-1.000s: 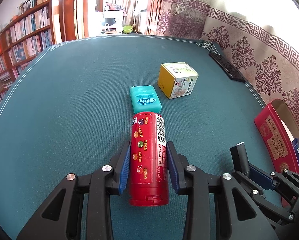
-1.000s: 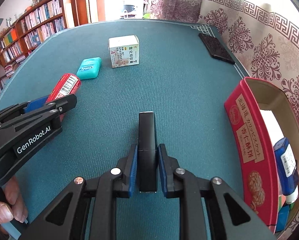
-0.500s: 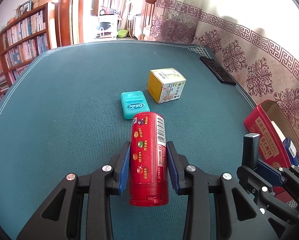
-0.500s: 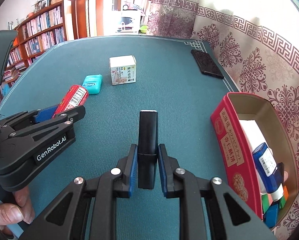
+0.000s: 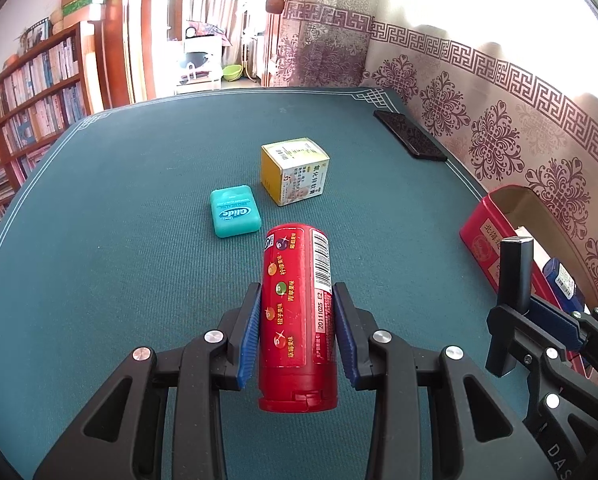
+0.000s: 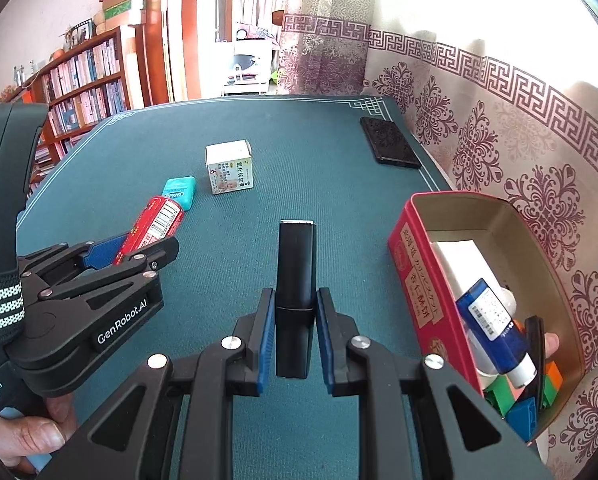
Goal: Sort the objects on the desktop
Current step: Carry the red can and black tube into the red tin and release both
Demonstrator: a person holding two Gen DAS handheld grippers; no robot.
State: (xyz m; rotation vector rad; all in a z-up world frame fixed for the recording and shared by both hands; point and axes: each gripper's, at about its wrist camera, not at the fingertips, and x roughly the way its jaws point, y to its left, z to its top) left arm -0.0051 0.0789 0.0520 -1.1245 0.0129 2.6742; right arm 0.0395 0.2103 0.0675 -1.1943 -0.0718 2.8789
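My left gripper is shut on a red cylindrical candy tube, held lengthwise above the green table; the tube also shows in the right wrist view. My right gripper is shut on a slim black stick-shaped case, which also shows at the right of the left wrist view. A red box with several items inside stands to the right of it. On the table lie a teal floss case and a yellow-white carton.
A black phone lies near the table's far right edge, beside the patterned wall. Bookshelves stand beyond the table's left side. A hand holds the left gripper's handle. The green table surface stretches left.
Both grippers have risen and drawn back a little with their objects. The red box now shows more of its inside in the right wrist view.
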